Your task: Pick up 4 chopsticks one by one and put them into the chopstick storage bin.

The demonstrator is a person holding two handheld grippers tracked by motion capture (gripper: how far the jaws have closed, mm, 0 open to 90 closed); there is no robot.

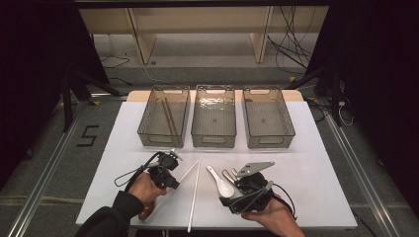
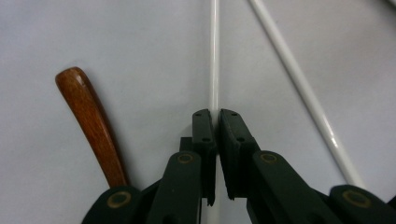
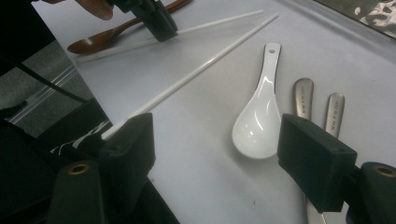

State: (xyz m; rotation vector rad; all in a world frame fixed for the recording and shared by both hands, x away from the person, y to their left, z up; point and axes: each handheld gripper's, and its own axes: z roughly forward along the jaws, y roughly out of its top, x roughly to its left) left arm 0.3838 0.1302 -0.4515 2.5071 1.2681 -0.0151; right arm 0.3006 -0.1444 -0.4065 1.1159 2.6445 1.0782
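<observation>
A white chopstick (image 2: 214, 56) is clamped between the fingers (image 2: 203, 133) of the left gripper (image 1: 170, 178), low on the tabletop (image 1: 316, 163), toward its near left part. In the left gripper view the stick runs straight out from between the closed pads, and little of it seems to be caught. A thin, glossy rod held that way could be expected to swivel or slip out once lifted, above all if it is raised quickly or tilted.

A second chopstick (image 2: 299, 79) lies just beside it, angled away; it might be dragged or rolled along if the held one is swept sideways rather than lifted clear. The wooden spoon (image 2: 91, 126) close to the left fingers could be nudged in the same way.

The right gripper (image 3: 217, 144) is held with its fingers well apart, nothing between them, over the white spoon (image 3: 259, 112) and two metal handles (image 3: 303, 95). The near end of the second chopstick is seen right at one of its fingers, so a careless closing there could flick it.

Three bins (image 1: 213, 121) stand at the far side; a long stick carried crosswise might catch on a rim.
</observation>
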